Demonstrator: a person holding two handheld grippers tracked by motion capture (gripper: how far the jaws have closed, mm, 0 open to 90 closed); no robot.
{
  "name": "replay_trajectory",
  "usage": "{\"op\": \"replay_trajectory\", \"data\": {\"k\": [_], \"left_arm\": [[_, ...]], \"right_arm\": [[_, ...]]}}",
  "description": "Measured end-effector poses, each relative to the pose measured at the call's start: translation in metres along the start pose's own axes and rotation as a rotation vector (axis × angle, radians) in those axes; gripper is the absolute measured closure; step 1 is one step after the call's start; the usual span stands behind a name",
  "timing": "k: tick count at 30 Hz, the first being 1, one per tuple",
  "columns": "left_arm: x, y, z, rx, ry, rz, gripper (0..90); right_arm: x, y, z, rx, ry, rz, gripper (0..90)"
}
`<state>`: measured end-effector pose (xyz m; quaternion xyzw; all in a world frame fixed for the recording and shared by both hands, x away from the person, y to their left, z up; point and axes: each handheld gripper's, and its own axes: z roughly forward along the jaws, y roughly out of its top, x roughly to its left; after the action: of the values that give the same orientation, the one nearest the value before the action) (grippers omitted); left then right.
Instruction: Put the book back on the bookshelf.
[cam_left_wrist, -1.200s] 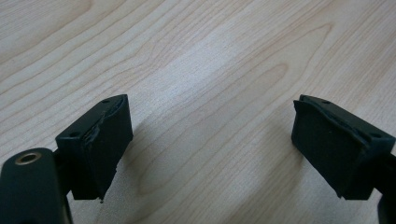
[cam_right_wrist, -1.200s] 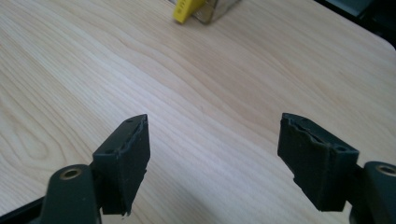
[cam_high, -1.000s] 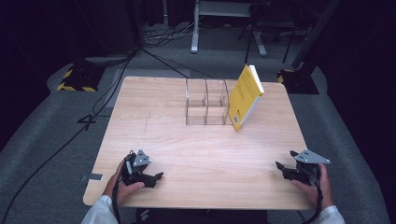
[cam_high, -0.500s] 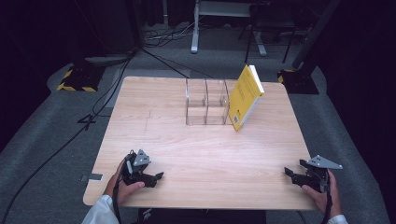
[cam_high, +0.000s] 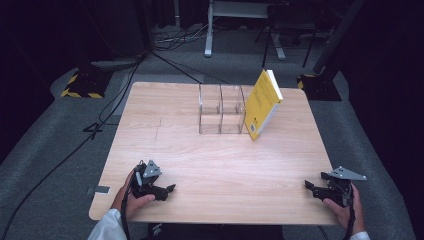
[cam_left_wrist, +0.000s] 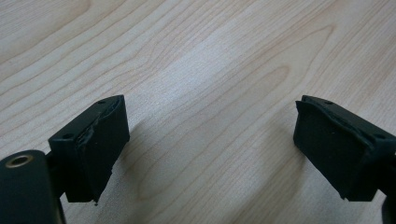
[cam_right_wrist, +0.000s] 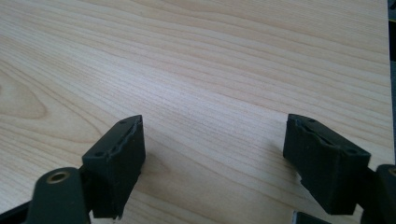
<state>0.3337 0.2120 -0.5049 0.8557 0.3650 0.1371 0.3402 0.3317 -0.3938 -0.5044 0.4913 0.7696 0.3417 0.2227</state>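
A yellow book (cam_high: 263, 104) leans tilted against the right side of a clear acrylic divider rack (cam_high: 222, 110) at the back middle of the wooden table (cam_high: 215, 160). My left gripper (cam_high: 169, 189) rests near the front left edge, held in a hand, jaws open over bare wood (cam_left_wrist: 210, 116). My right gripper (cam_high: 308, 186) sits at the front right corner, also open, with nothing between its jaws (cam_right_wrist: 212, 135). Both are far from the book and rack.
The table's right edge (cam_right_wrist: 387, 70) lies close beside the right gripper. Dark floor with cables (cam_high: 100, 120), a yellow-black striped base (cam_high: 82, 85) and stand legs (cam_high: 240, 35) surround the table.
The right gripper has drawn back toward the front right corner of the table. The left gripper has stayed put.
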Motion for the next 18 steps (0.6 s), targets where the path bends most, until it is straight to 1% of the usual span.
{"op": "replay_trajectory", "data": {"k": [18], "left_arm": [[0.0004,0.001,0.0013,0.001,-0.005,0.0,10.1]], "right_arm": [[-0.0003,0.0001,0.0001,-0.001,0.002,-0.001,21.3]]}}
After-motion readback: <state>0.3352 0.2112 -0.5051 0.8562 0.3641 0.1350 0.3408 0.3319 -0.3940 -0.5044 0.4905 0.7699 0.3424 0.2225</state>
